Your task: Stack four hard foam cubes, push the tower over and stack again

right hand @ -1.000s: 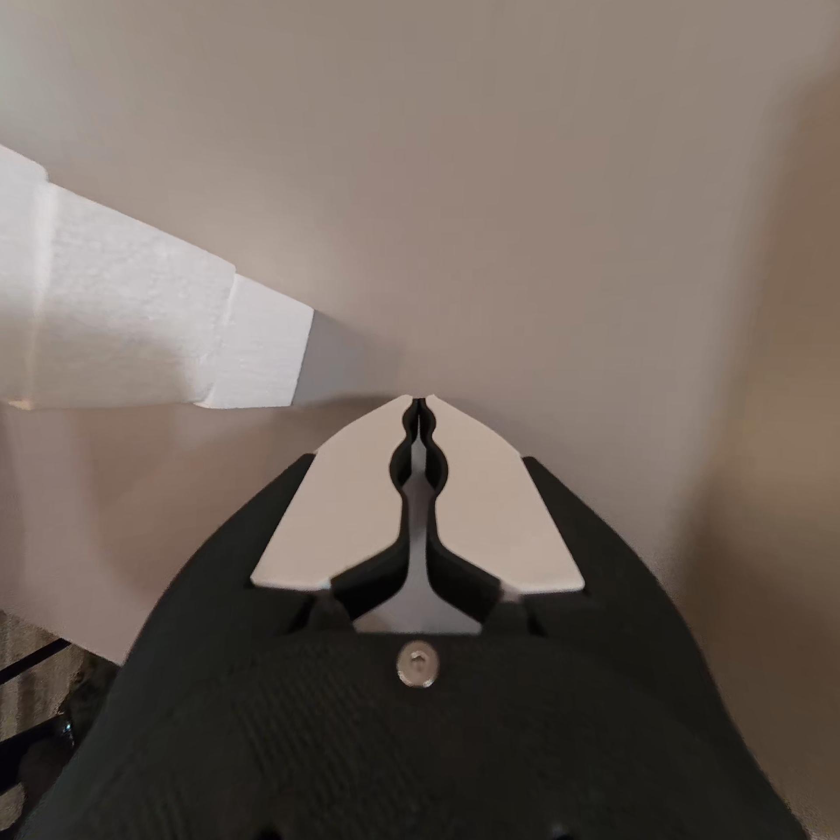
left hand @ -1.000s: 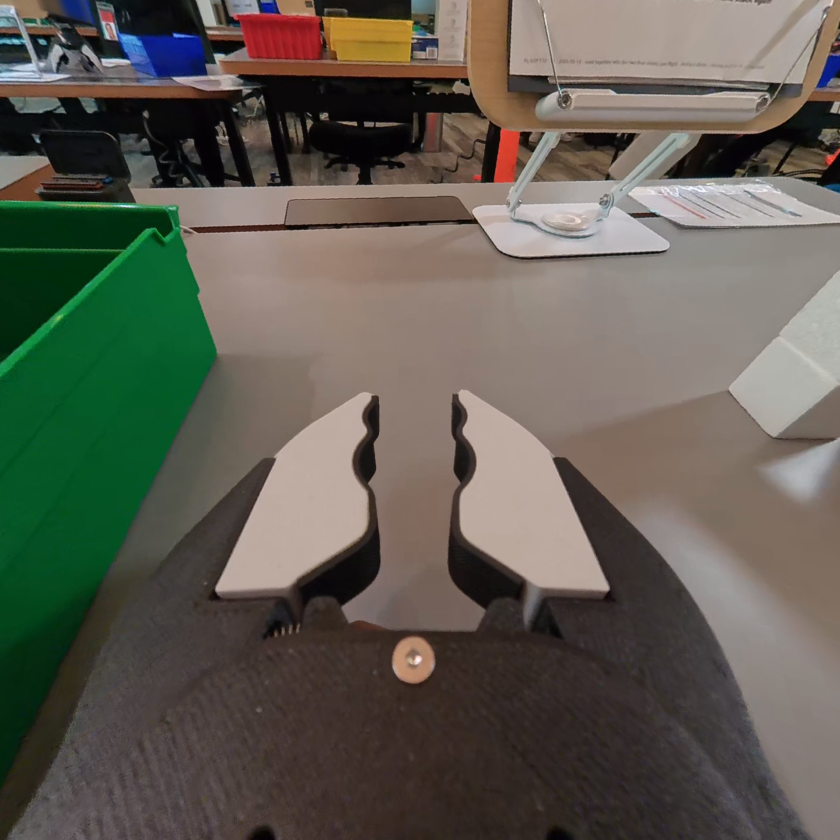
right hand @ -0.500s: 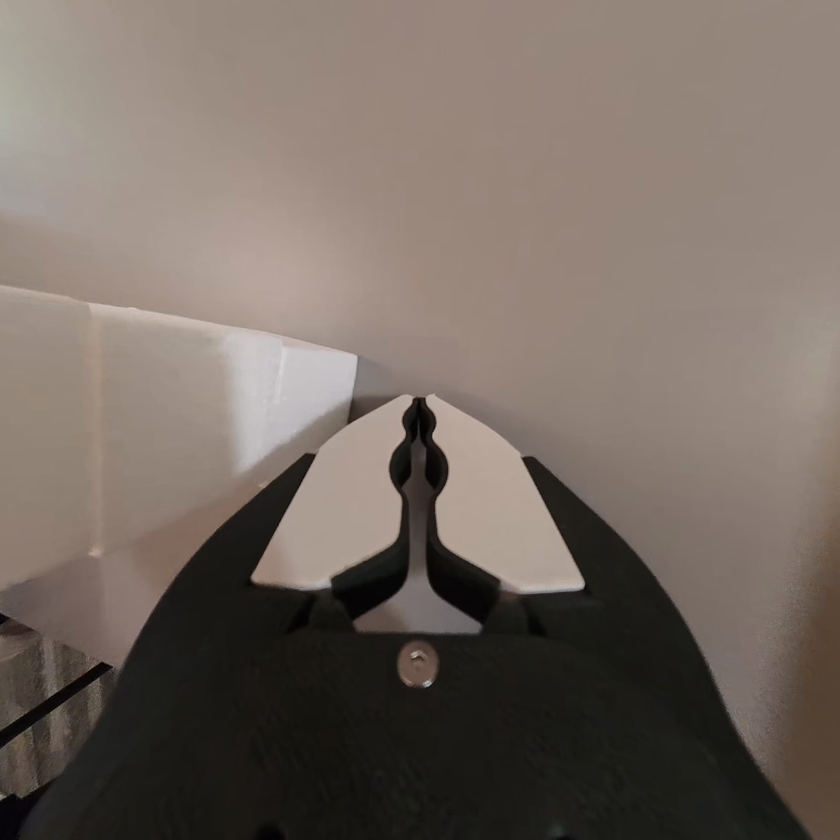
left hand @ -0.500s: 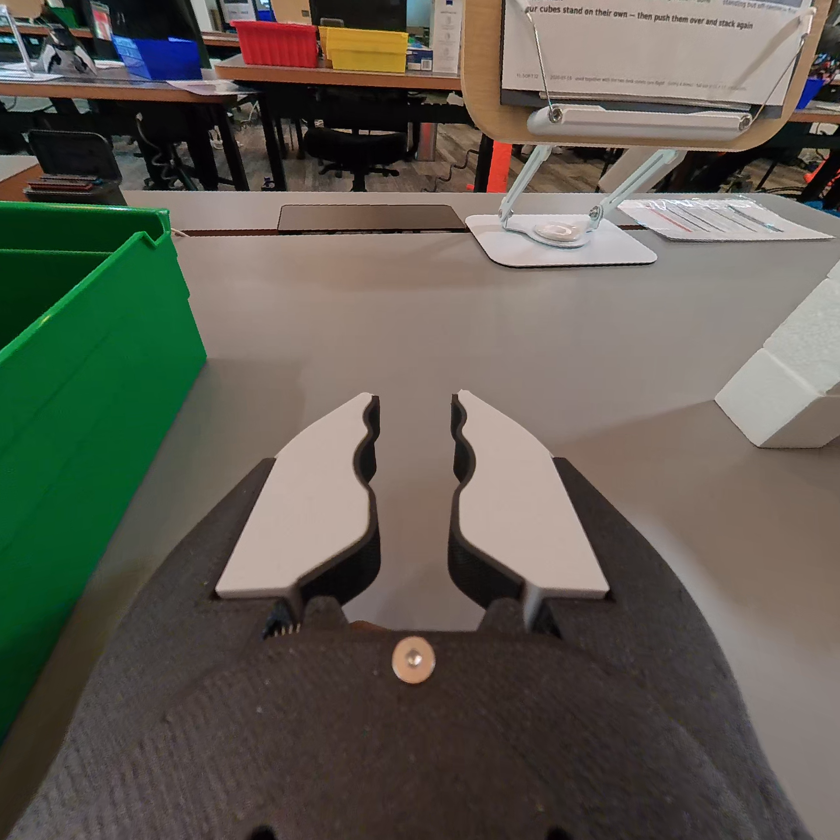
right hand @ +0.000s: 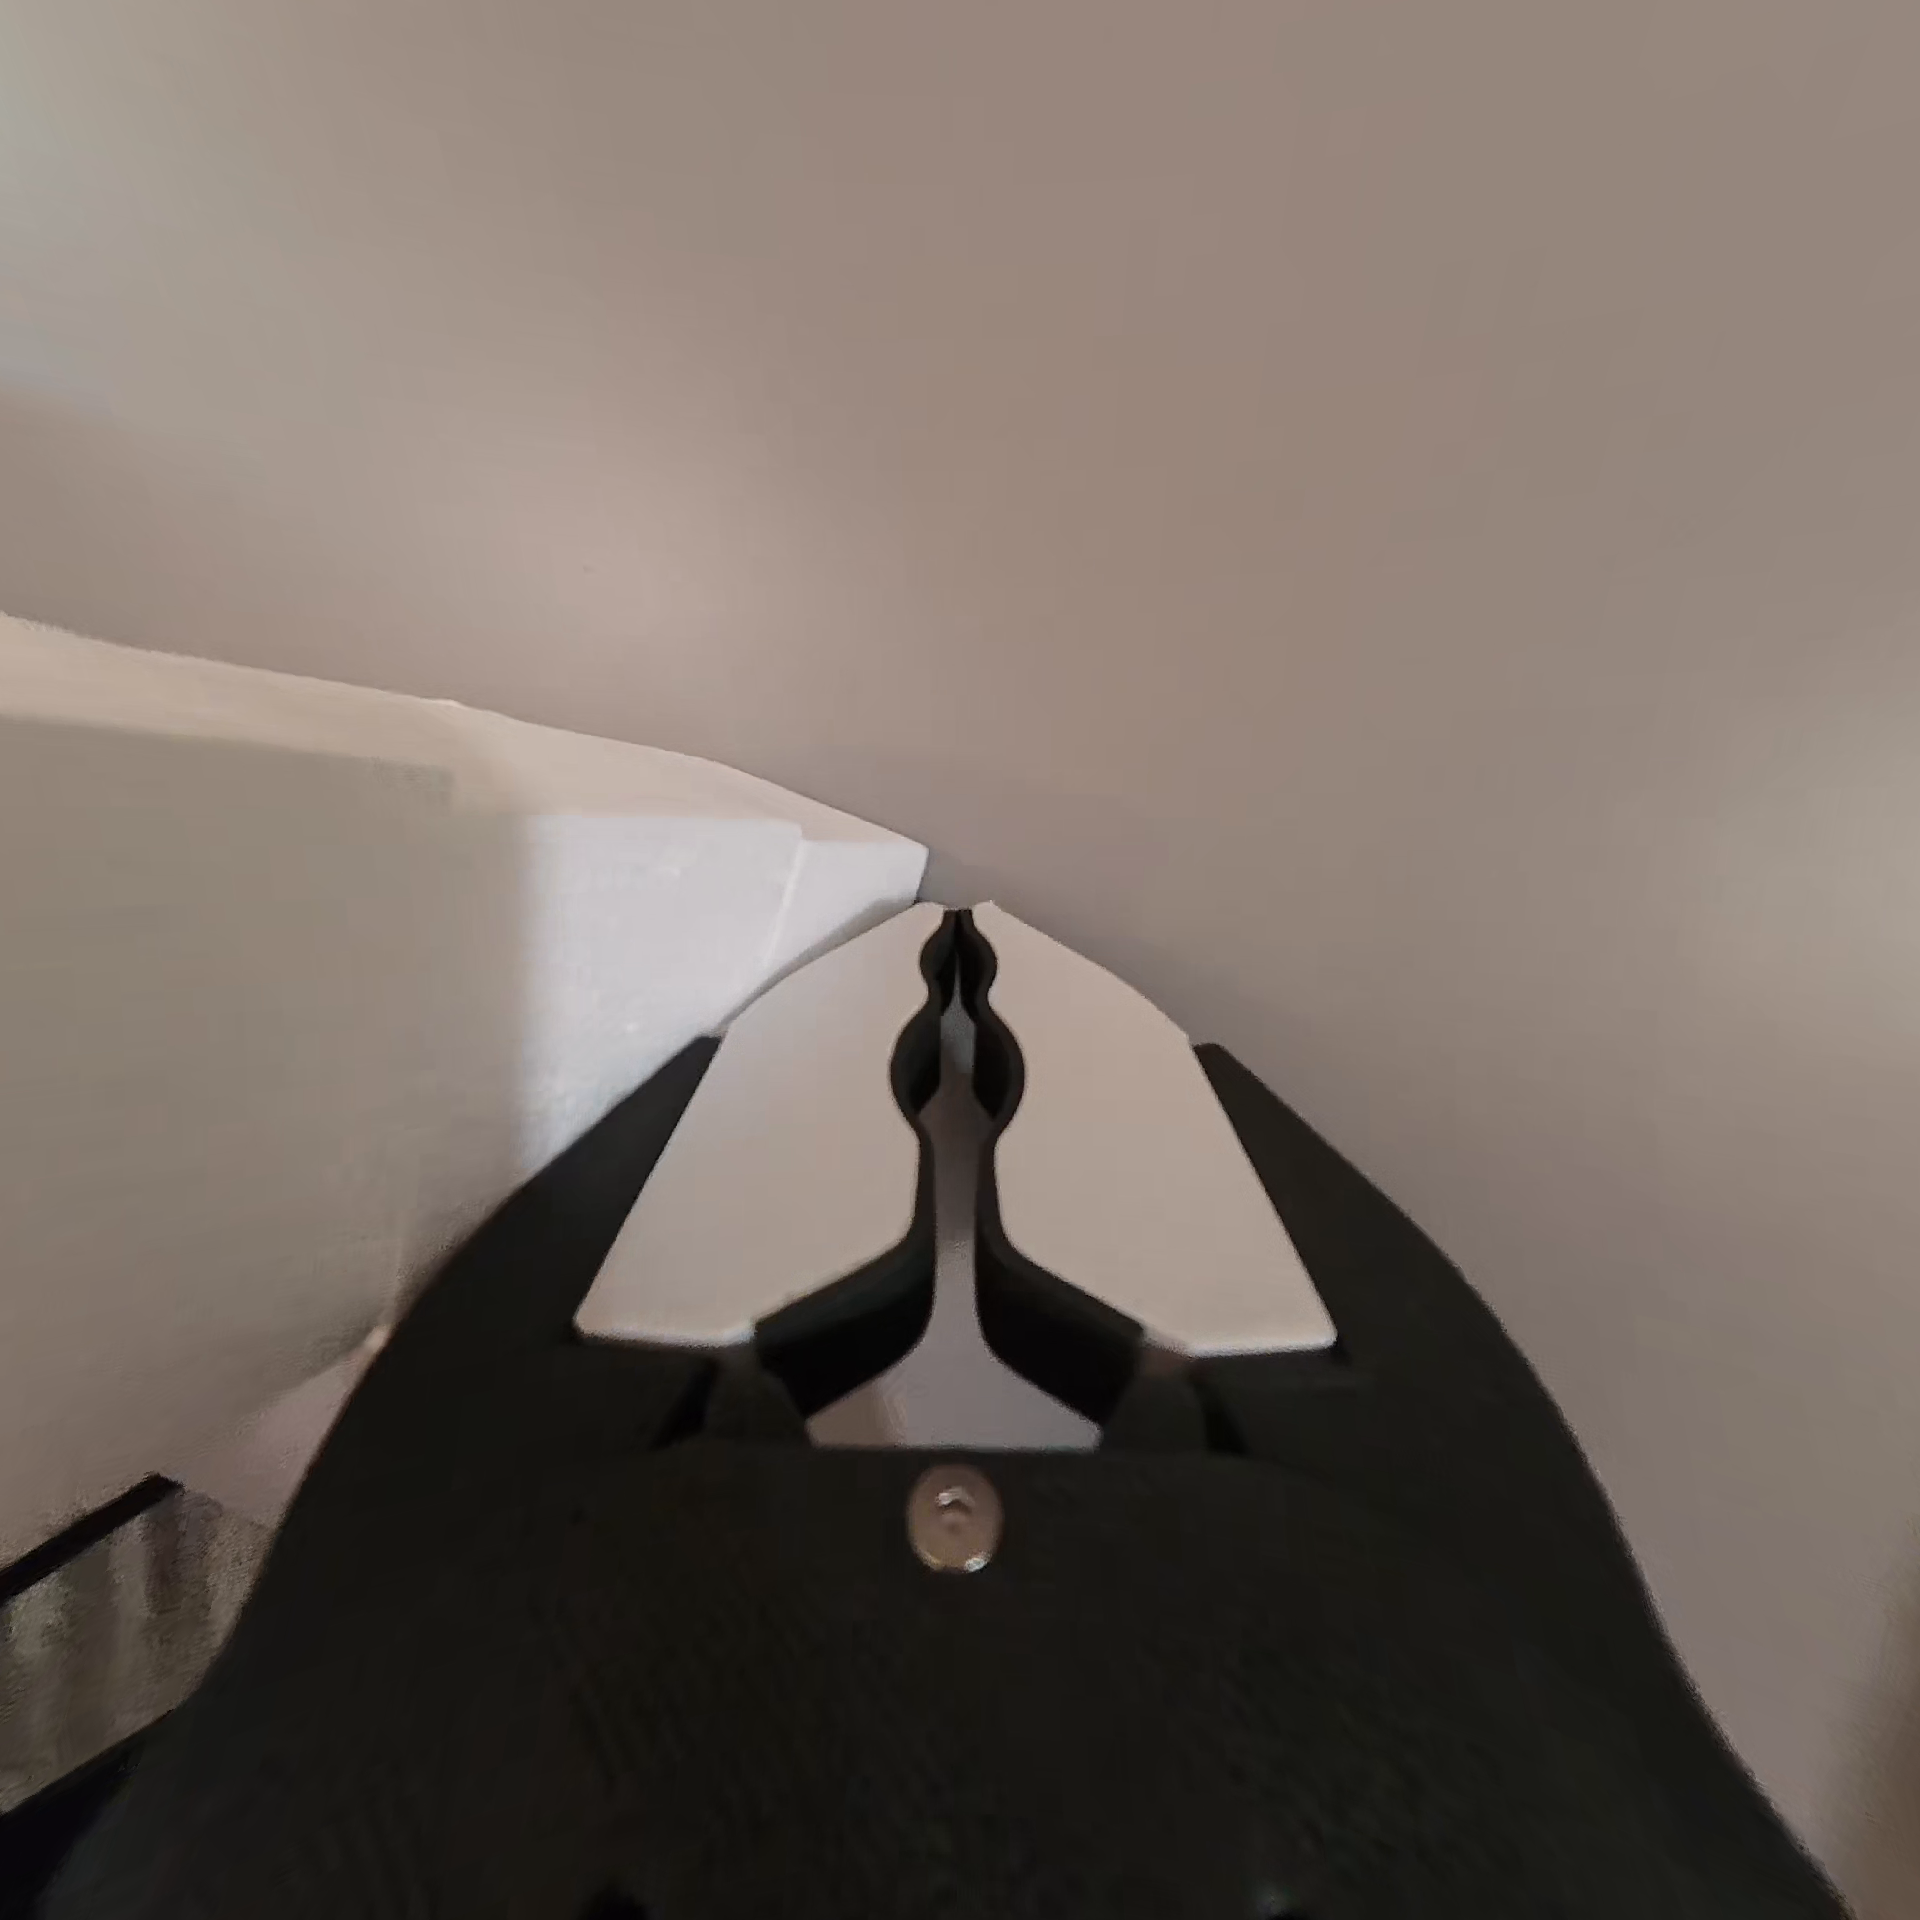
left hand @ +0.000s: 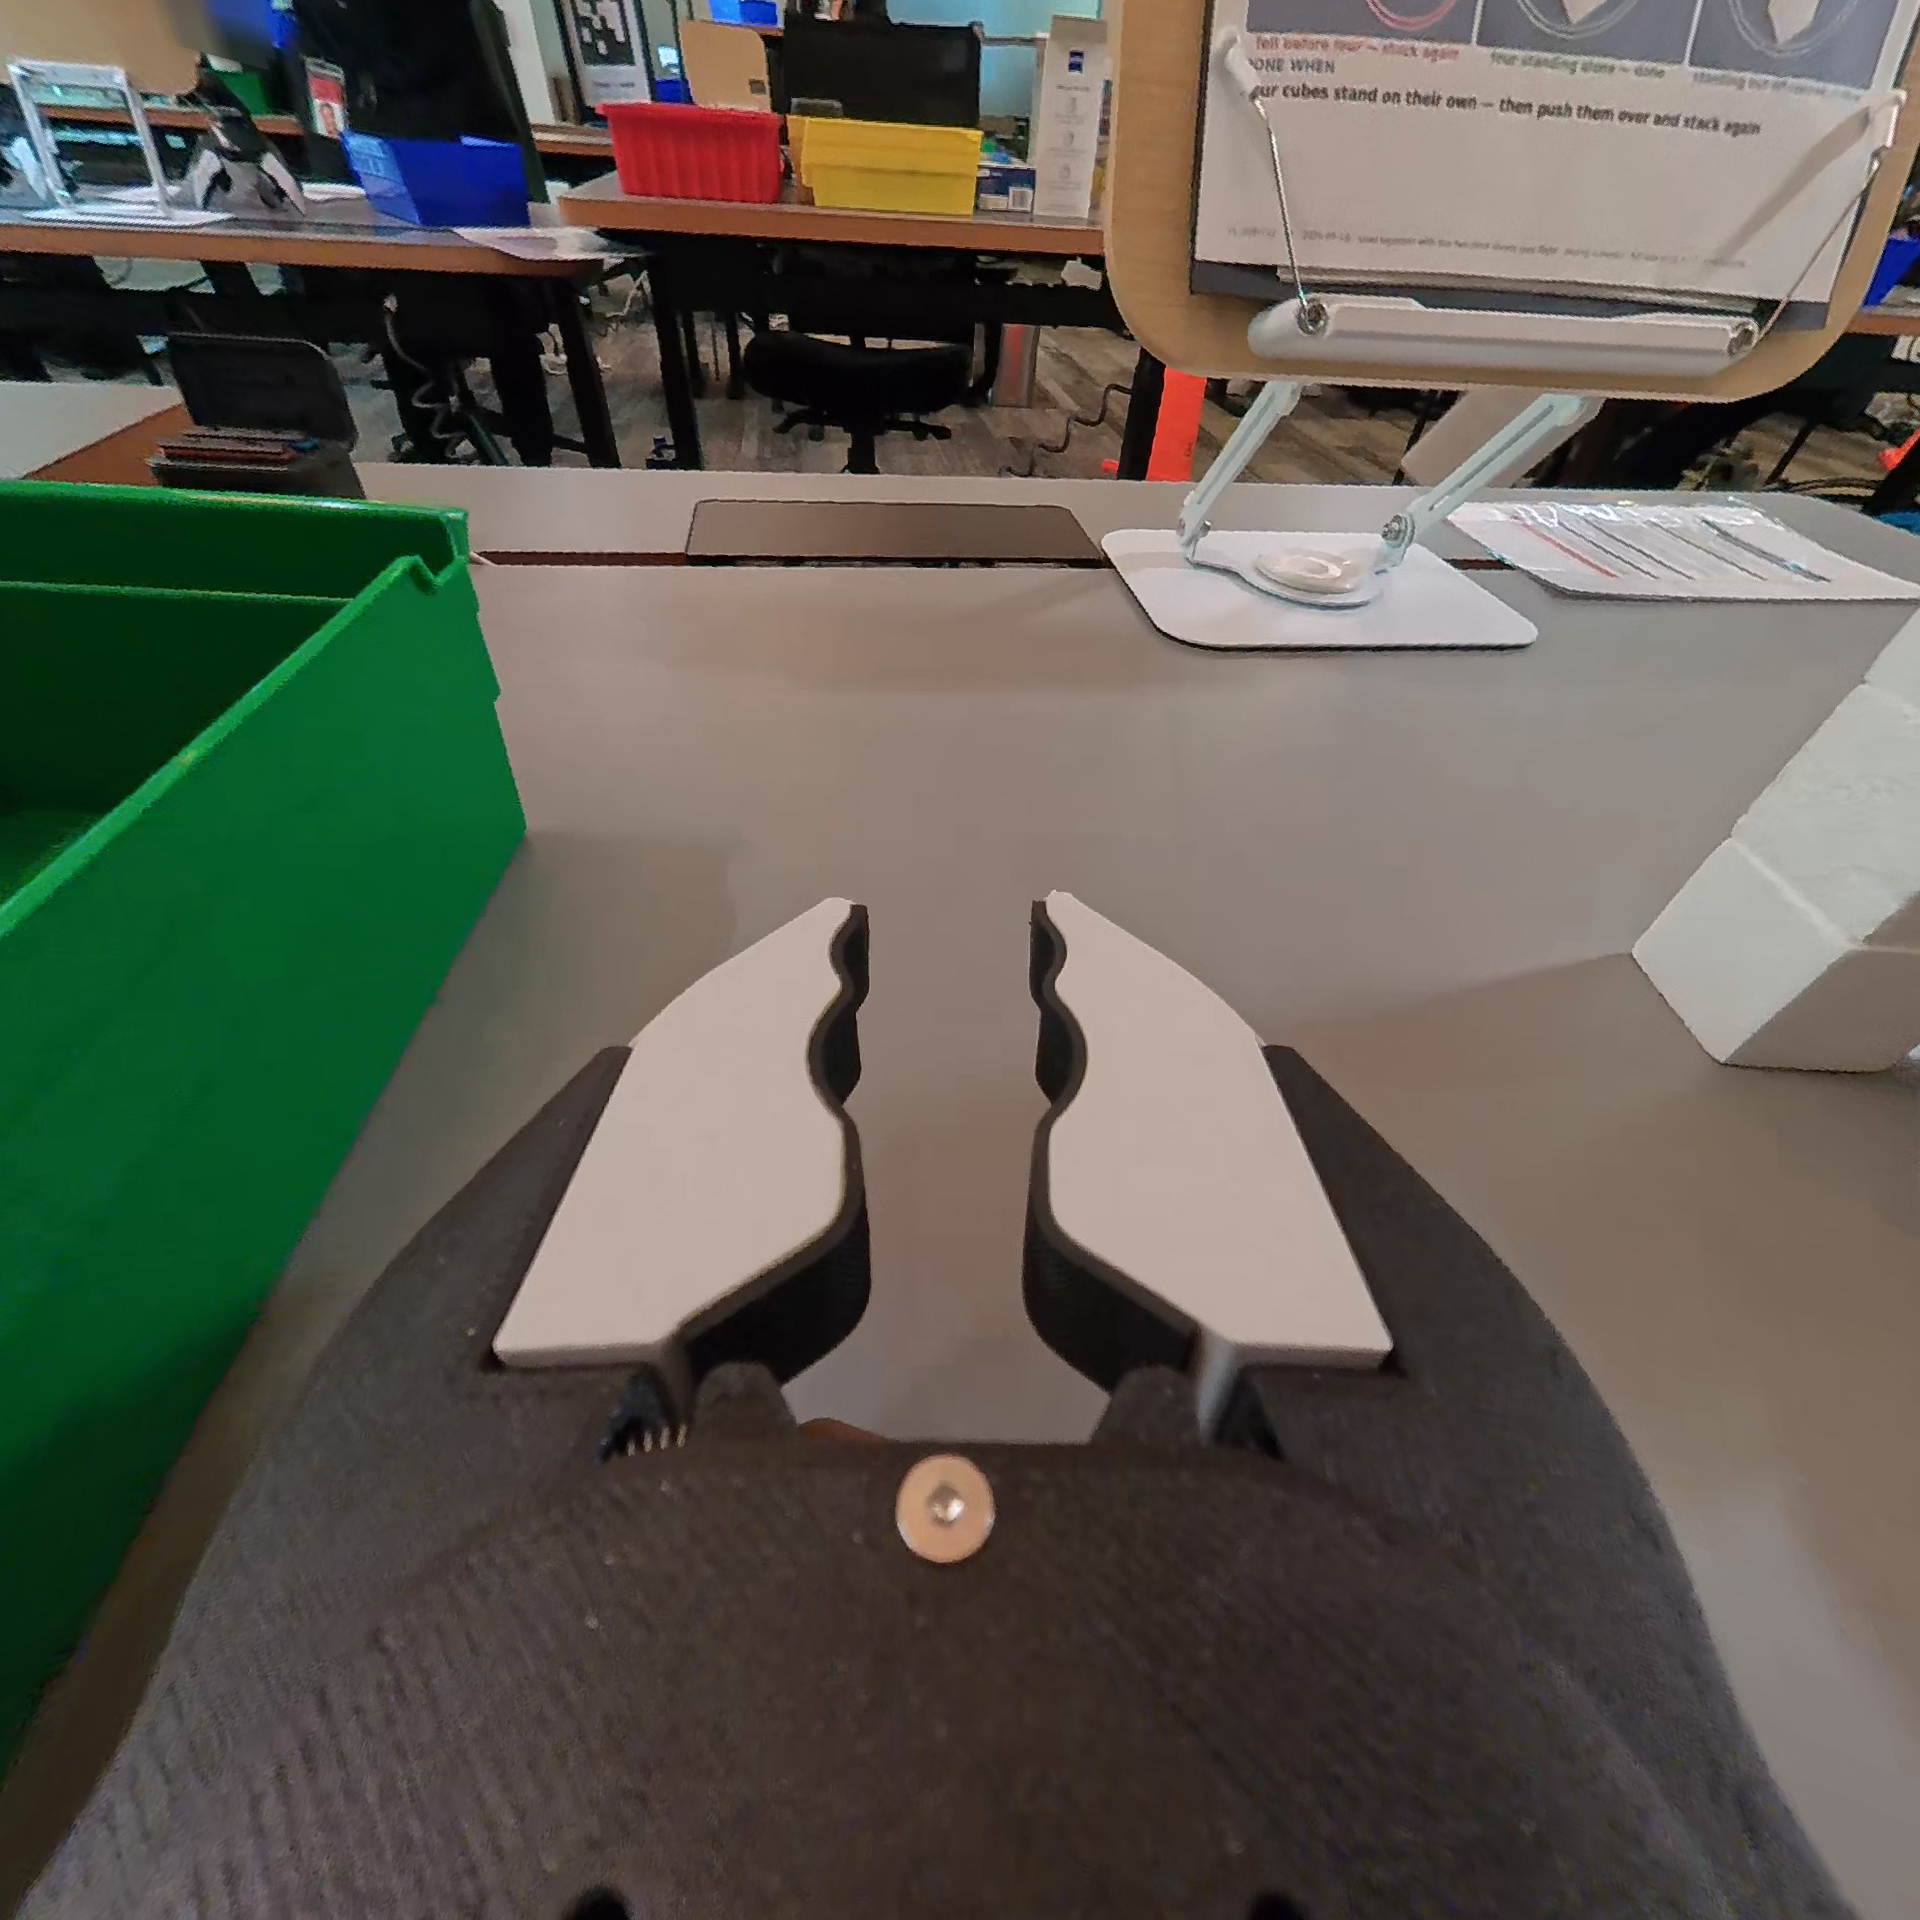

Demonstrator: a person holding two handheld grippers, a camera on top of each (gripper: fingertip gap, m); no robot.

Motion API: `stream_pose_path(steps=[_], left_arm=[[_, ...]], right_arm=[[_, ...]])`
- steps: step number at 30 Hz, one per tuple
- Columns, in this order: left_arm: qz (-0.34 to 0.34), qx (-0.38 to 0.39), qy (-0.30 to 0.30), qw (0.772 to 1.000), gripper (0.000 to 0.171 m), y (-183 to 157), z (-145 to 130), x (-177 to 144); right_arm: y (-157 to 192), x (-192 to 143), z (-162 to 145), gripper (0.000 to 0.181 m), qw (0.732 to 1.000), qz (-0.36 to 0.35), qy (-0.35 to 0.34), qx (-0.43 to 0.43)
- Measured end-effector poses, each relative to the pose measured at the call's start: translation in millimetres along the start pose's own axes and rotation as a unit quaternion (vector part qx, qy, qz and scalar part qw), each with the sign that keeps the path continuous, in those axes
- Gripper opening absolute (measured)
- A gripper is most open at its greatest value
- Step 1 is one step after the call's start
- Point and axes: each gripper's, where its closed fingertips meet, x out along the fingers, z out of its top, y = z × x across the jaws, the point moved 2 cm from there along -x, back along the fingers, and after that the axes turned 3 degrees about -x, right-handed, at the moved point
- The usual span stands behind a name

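while the left gripper [left hand: 948, 914] hung released over the grey surface [left hand: 1039, 748] beside the green bin [left hand: 239, 831], the right gripper [right hand: 961, 914] was clenched empty, just beside white foam blocks [right hand: 665, 914]; unclench before grasping.

I am holding my left gripper [left hand: 948, 909] low and nearly level, pointing straight ahead, its two pale fingers [left hand: 727, 1132] spread with a clear gap running from base to tips, and nothing is sitting between them. Its dark body is filling the lower part of the left wrist view, a silver screw showing at the centre behind the fingers. I am tilting my right gripper [right hand: 961, 912] steeply downward, its fingertips [right hand: 1081, 1039] pressing together at the very front, leaving only a narrow wavy slit behind them, and they are pinching nothing.
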Motion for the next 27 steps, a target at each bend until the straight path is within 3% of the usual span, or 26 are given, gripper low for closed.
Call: stream_pose_path(steps=[6,13,20,27], left_arm=[[0.024,-0.003,-0.023,0.999,0.030,8,8,-3],[0.103,-0.020,-0.102,0.989,0.030,37,32,-21],[0.216,-0.035,-0.266,0.939,0.026,80,84,-81],[0.192,-0.036,-0.237,0.952,0.025,75,74,-67]], right_arm=[[22,5,12,0.000,0.999,-0.021,0.011,-0.041],[56,11,26,0.000,0.996,-0.030,0.011,-0.087],[77,0,36,0.000,0.990,-0.042,-0.014,-0.134],[81,-31,32,0.021,0.984,0.084,-0.086,-0.129]])
